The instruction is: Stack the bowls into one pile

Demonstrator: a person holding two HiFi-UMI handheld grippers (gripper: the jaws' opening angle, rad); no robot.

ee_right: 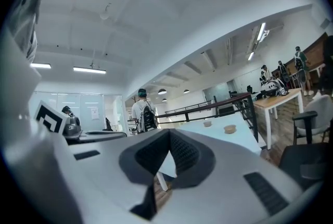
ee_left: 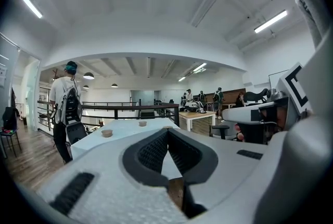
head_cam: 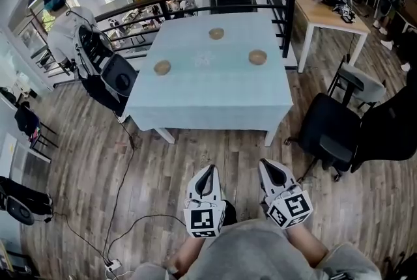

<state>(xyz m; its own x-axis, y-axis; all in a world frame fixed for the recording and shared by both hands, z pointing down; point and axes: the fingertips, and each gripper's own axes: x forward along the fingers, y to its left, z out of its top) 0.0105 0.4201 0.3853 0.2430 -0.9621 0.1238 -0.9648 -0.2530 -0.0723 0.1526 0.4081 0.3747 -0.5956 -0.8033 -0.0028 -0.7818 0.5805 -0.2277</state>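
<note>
Three bowls sat apart on table (head_cam: 208,99), none stacked: left bowl (head_cam: 162,67), far bowl (head_cam: 216,33), right bowl (head_cam: 257,57). Table stood well ahead of both grippers. Left gripper (head_cam: 208,171) and right gripper (head_cam: 266,164) hung low near holder's body over wood floor (head_cam: 163,174), pointing toward table. Both jaw pairs met at tips, nothing between. Person with backpack (head_cam: 65,28) stood beyond table's left corner.

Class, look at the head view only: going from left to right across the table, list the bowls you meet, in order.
First the left bowl → then the far middle bowl → then the right bowl, all standing apart on the light blue table.
</note>
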